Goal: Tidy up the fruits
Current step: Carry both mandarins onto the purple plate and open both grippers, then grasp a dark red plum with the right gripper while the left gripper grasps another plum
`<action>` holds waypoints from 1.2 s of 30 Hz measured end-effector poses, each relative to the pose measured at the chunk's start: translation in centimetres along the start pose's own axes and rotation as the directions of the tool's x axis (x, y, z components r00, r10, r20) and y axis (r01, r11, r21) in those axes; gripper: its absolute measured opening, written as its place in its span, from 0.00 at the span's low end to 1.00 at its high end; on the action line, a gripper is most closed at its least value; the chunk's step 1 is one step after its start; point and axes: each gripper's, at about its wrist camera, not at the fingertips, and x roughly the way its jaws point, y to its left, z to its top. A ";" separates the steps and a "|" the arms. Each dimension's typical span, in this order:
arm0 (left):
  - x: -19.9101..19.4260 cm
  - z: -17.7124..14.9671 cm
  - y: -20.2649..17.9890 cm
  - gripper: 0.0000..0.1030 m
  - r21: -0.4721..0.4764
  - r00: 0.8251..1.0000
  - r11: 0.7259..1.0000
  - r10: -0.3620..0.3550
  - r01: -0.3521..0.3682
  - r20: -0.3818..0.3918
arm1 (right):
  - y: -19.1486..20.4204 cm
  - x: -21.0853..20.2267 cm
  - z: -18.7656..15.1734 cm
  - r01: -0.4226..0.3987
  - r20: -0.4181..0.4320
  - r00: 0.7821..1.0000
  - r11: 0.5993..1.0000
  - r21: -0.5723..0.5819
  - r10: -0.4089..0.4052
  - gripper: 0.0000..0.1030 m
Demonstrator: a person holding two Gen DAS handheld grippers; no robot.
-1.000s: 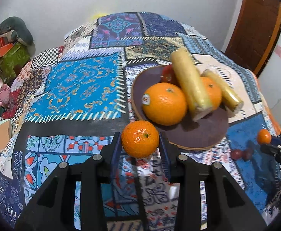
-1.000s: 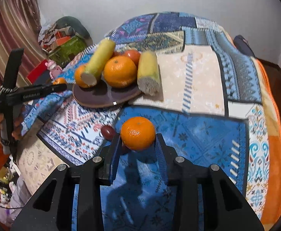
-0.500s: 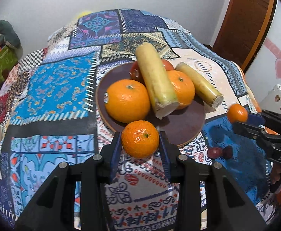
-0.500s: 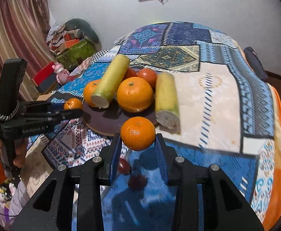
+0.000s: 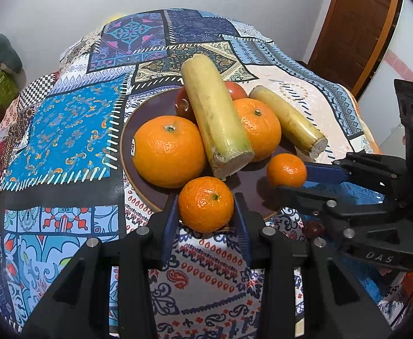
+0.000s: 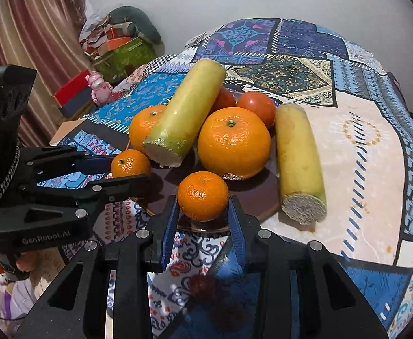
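My left gripper (image 5: 205, 212) is shut on a small mandarin (image 5: 205, 204) at the near rim of the dark brown plate (image 5: 127, 144). My right gripper (image 6: 203, 206) is shut on a second small mandarin (image 6: 203, 195) over the plate's front rim (image 6: 265, 200). Each gripper shows in the other view: the right one (image 5: 287, 171) with its mandarin from the right, the left one (image 6: 131, 165) from the left. The plate holds two large oranges (image 5: 169, 151) (image 5: 258, 128), tomatoes (image 6: 253, 107) and two yellow-green stalks (image 5: 216, 123) (image 6: 299, 163).
The plate sits on a patchwork cloth (image 5: 65, 124) over a round table. Small dark red fruits (image 6: 202, 285) lie on the cloth below my right gripper. A brown door (image 5: 356, 28) stands at the back right. Boxes and a pink toy (image 6: 97, 87) lie beyond the table's left edge.
Both grippers have moved in toward the plate with their mandarins and now hold them at its near rim, close to each other.
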 end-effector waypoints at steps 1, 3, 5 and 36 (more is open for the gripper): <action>0.1 0.0 0.0 0.37 0.000 1.000 1.000 0.000 0.000 0.000 | 0.1 0.1 0.1 -0.002 -0.003 1.000 1.000 -0.003 0.002 0.31; 0.2 0.0 -0.1 0.37 0.000 1.000 1.000 0.002 -0.002 0.001 | 0.4 0.4 0.1 -0.005 -0.011 1.000 1.000 -0.010 0.005 0.31; 0.3 0.0 -0.2 0.37 -0.002 1.000 1.000 0.007 -0.007 0.005 | 0.7 0.7 0.2 -0.004 -0.017 1.000 1.000 -0.019 0.004 0.31; -4.3 -2.3 -1.1 0.52 -0.016 0.998 0.999 0.030 -0.029 0.062 | 0.4 -5.3 -2.5 0.080 0.064 0.995 0.997 -0.018 -0.079 0.36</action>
